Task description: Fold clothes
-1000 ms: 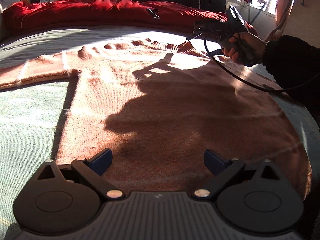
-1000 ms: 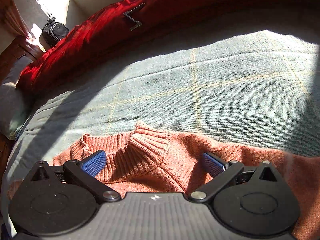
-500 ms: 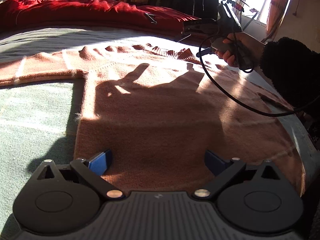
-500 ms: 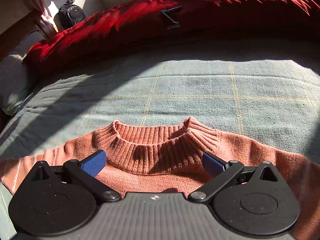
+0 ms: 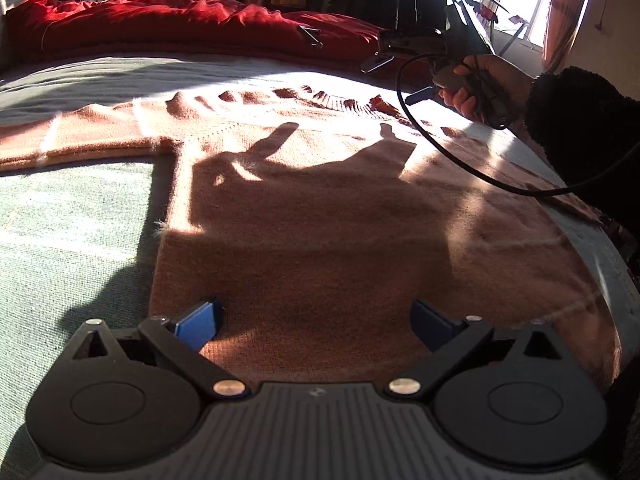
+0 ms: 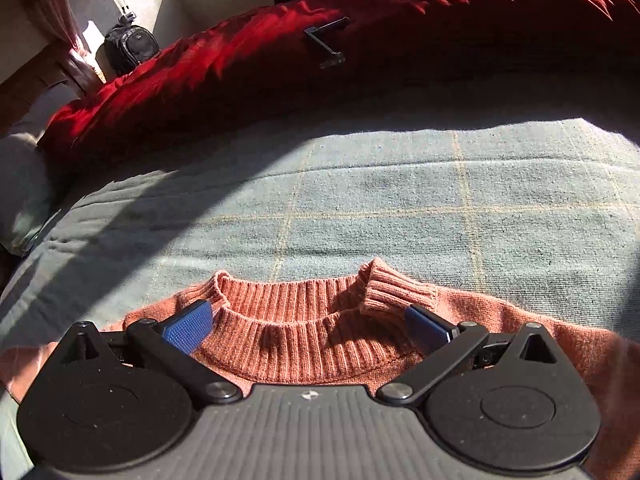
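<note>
I have the orange sweater (image 5: 320, 208) spread flat on the grey-green bedspread (image 5: 72, 216), filling the centre of the left wrist view, one sleeve (image 5: 80, 136) running out to the left edge of the frame and the ribbed collar (image 6: 304, 320) at the far end. My left gripper (image 5: 316, 320) sits low over the hem at the bottom of that frame, jaws spread wide and empty, which I judge suits pinching the hem. My right gripper (image 6: 308, 326) hangs over the collar, low in the right wrist view, jaws also apart with nothing between them; the collar's right corner is flipped up. The hand (image 5: 476, 80) holding it shows at upper right, its black cable (image 5: 436, 148) looping above the shoulder, where it could drag on the knit. A red duvet (image 6: 360, 40) is heaped beyond, a small metal crank (image 6: 326, 46) lying on it, well clear of the sweater.
</note>
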Available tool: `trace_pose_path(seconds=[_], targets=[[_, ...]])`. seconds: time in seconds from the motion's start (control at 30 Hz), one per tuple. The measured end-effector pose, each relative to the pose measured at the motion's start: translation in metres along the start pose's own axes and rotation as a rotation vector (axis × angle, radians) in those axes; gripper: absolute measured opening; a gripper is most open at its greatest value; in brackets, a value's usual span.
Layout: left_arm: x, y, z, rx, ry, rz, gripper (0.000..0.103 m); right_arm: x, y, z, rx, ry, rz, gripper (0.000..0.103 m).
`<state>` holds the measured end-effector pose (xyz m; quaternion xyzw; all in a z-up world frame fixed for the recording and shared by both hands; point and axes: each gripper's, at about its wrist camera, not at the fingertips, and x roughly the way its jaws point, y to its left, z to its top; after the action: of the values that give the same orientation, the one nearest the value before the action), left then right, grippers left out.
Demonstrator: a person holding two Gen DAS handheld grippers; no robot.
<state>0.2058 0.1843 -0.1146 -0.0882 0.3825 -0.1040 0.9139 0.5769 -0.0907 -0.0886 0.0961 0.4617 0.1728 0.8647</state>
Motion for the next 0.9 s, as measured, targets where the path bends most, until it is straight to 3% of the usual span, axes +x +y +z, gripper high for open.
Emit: trace_pose_path(seconds=[0.23, 0.4, 0.7, 0.9], targets=[[0.005, 0.003, 0.003, -0.001, 0.003, -0.020, 0.102, -0.071, -0.048, -0.021, 0.022, -0.030, -0.072, 0.103], [0.006, 0.003, 0.004, 0.006, 0.009, -0.026, 0.102, -0.084, -0.088, -0.037, 0.119, -0.035, -0.087, 0.103], [0.008, 0.000, 0.005, -0.003, 0.015, 0.003, 0.102, -0.053, -0.099, -0.028, 0.234, -0.087, 0.012, 0.103], [0.009, 0.002, 0.007, -0.015, 0.019, -0.001, 0.102, -0.024, -0.095, -0.013, 0.169, -0.060, -0.036, 0.103]])
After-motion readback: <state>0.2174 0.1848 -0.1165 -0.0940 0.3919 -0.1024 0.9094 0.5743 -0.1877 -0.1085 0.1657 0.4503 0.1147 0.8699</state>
